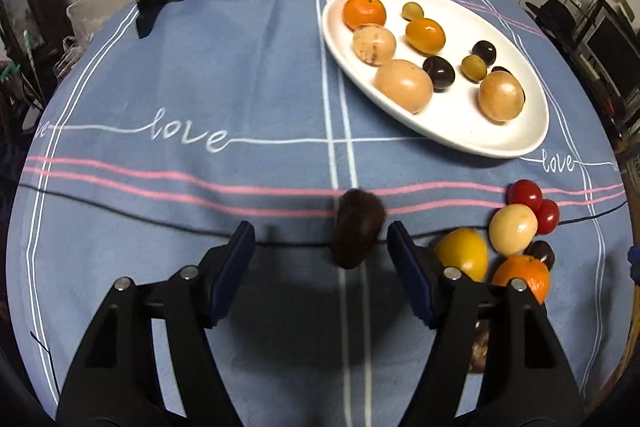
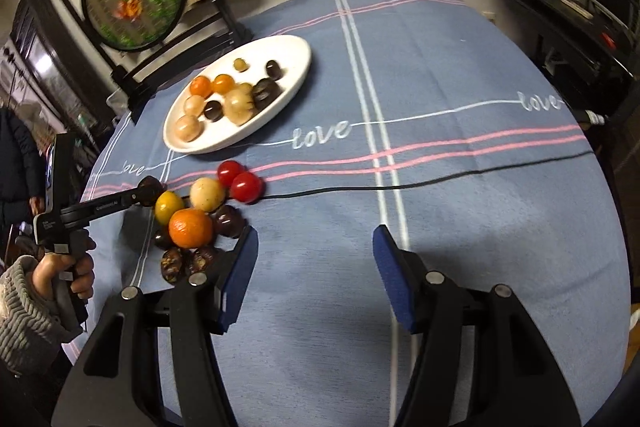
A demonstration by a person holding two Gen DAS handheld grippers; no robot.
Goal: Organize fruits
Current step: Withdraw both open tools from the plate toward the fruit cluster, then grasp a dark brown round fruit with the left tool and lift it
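I have a dark brown, date-like fruit [image 1: 357, 230] in front of my left gripper [image 1: 320, 239], lying on the blue tablecloth [image 1: 200, 211] close beside the inner face of one pad, and as far as I can see neither pad touches it; the jaws stand spread and grip nothing. From the right wrist view that same fruit [image 2: 150, 187] sits at the tip of the left gripper, at the end of the loose heap nearest the cloth's left edge. The heap is what is left for me: a yellow fruit [image 1: 464, 253], an orange [image 1: 522, 277], a pale round fruit [image 1: 513, 229], two red cherry tomatoes [image 1: 534, 205] touching each other, a dark plum-like fruit [image 2: 229, 221], and a couple of wrinkled brown ones [image 2: 188, 261] near the cloth's front edge. The white oval plate [image 1: 516, 143] lies further back toward the far edge, well apart from the heap, and already carries a good share: a tangerine, an orange-yellow fruit, three pale ones, several dark ones and two small greenish ones. I judge the job roughly half done, with about nine pieces off the plate. My right gripper [image 2: 314, 249] hangs over bare cloth, just beside the heap, jaws spread and empty. A black cable [image 2: 400, 183] crosses the cloth through the heap.
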